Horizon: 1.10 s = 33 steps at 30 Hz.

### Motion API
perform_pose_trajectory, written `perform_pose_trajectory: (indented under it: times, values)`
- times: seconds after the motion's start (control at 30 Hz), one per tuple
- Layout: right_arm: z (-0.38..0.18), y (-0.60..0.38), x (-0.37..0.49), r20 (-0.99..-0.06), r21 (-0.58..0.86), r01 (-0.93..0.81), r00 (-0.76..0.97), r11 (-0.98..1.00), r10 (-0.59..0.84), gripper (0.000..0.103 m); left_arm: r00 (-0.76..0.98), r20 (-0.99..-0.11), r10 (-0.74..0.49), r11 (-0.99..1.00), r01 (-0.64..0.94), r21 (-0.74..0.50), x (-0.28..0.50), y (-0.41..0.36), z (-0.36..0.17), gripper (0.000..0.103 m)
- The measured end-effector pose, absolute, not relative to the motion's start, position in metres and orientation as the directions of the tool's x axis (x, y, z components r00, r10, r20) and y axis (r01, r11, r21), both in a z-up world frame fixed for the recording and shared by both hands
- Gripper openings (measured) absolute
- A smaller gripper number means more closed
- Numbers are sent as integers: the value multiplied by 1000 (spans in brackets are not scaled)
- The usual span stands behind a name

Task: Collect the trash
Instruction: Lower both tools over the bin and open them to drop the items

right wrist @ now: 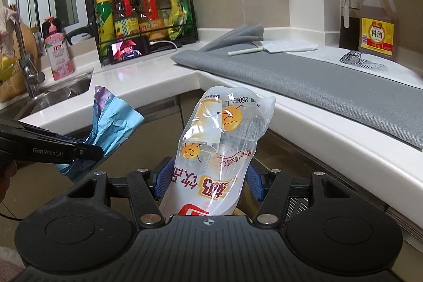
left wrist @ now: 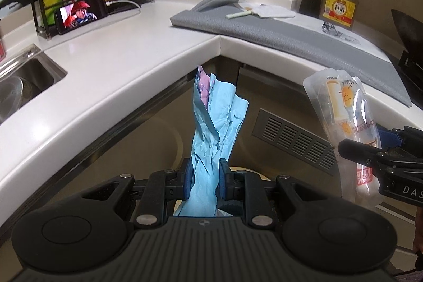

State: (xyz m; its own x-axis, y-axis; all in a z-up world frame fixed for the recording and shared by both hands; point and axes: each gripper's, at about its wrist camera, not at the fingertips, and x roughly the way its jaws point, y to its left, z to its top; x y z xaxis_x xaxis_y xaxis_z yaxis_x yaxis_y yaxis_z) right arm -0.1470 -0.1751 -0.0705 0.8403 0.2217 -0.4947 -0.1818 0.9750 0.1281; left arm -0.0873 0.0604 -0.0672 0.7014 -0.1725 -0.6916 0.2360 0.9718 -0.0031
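My left tongs [left wrist: 205, 177] are pinching a crumpled blue wrapper [left wrist: 215, 128], which stands up between the blue pads, in front of the inner corner of the white desk [left wrist: 137, 44] and below its edge. My right tongs [right wrist: 208, 180] are clamped on a clear plastic pouch [right wrist: 222, 147] with yellow cartoon faces, also held off the desk, just right of the wrapper. On the desk's right wing a grey mat [right wrist: 304, 78] lies along the front edge.
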Motion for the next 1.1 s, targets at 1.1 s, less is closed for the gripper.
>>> perform_pose_trajectory:
  times: [1.1]
  values:
    - [-165,-149,-65,-856,146,-134,480,980,193,62,385,-913,-134,966,256,-34,-21,47,-188,22]
